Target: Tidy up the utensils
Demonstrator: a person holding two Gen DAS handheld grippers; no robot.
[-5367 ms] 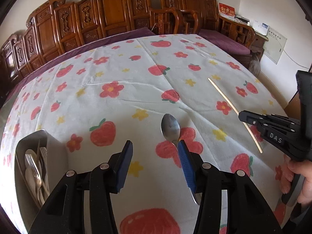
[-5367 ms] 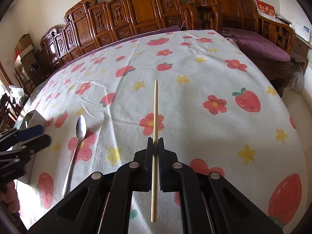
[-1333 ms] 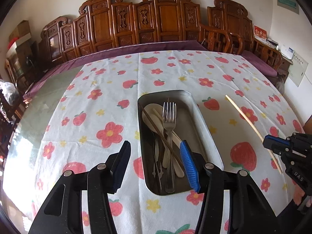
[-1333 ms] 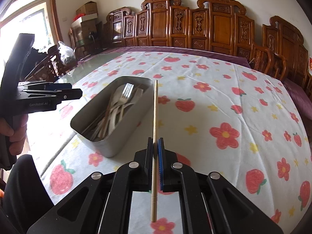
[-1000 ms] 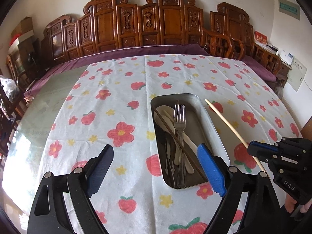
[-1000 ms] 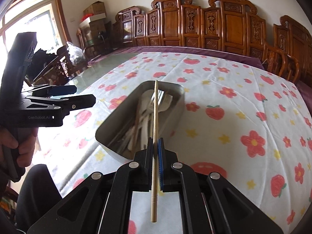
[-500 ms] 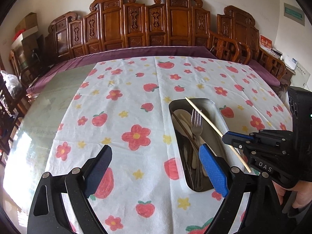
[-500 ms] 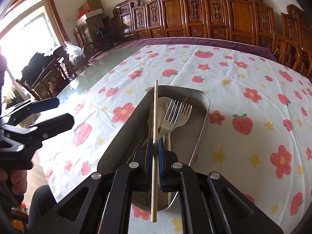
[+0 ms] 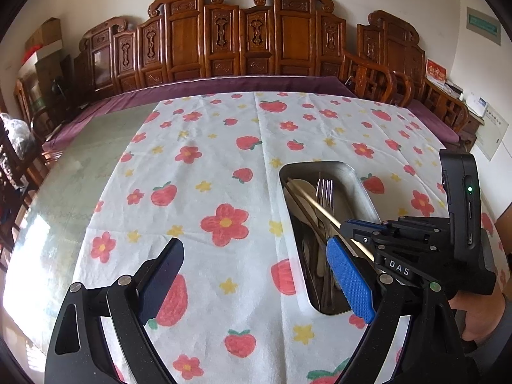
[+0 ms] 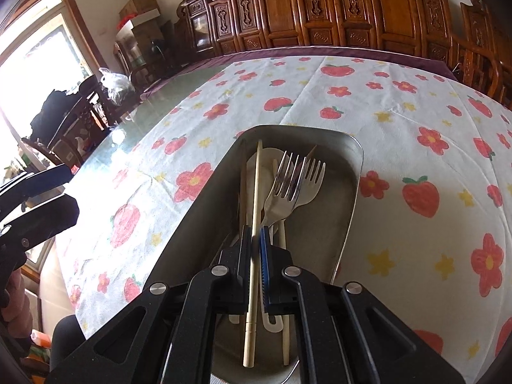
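- The right gripper (image 10: pixel 255 240) pinches a pale chopstick (image 10: pixel 256 198) near its middle, held over the metal tray (image 10: pixel 352 198), which sits on the surface (image 9: pixel 224 176) toward its right edge. If the jaws part while the stick is this tilted, its low end may strike first and the stick could bounce out over the tray's near rim.
- The chopstick's far tip hangs above the forks (image 10: pixel 292 176) and spoons already in the tray. Lowered carelessly, it could catch on the tines and end up propped across them instead of lying flat.
- The left gripper (image 9: pixel 252 275) hangs spread and empty over the tablecloth (image 9: pixel 192 224), just left of the tray. A drift to the right could knock the tray or the other gripper, judging by how close they stand.
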